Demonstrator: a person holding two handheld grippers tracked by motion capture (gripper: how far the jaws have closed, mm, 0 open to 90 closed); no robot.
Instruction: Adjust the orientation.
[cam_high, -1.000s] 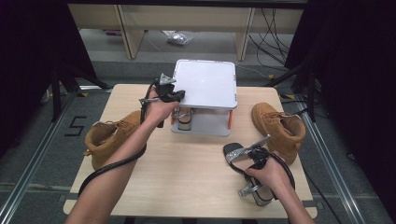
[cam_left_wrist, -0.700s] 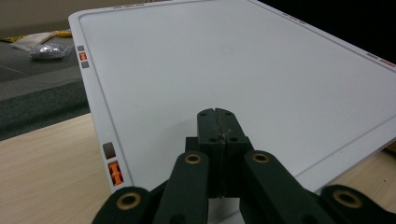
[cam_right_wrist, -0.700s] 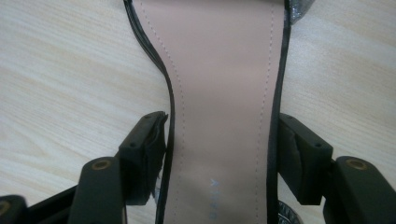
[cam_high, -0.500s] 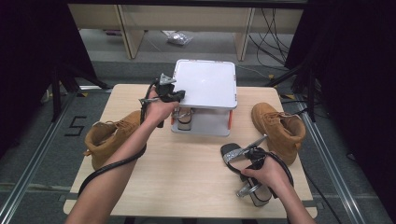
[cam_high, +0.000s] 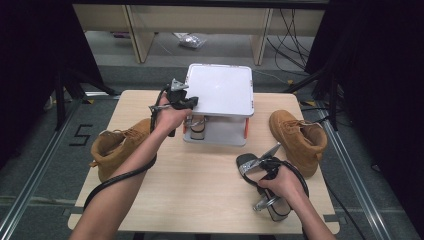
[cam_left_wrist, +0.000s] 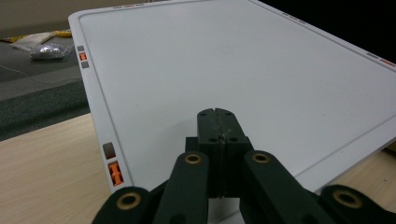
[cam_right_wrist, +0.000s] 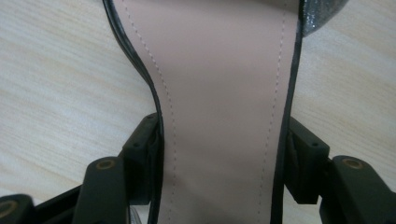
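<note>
In the high view, the left claw (cam_high: 176, 97) sits at the near-left corner of a white rack (cam_high: 220, 90) that stands at the far middle of the wooden surface (cam_high: 200, 185). A shoe (cam_high: 198, 126) rests on the rack's lower shelf, just to the right of and below that claw. A tan boot (cam_high: 117, 145) lies near the person's left forearm, on the side away from the rack. The right claw (cam_high: 262, 167) is toward the near right of the surface, gripping a black heeled sandal (cam_high: 249, 162) whose toe extends leftward from it. A second tan boot (cam_high: 297, 137) stands just beyond and to the right of this claw.

In the left gripper view, the left claw's jaws are pressed fully together with nothing between them, their tips over the rack's white top panel (cam_left_wrist: 224, 60).

In the right gripper view, the right claw's jaws are spread wide and clamp both edges of the sandal's pink insole (cam_right_wrist: 219, 93), which runs straight ahead from the claw above the surface.
</note>
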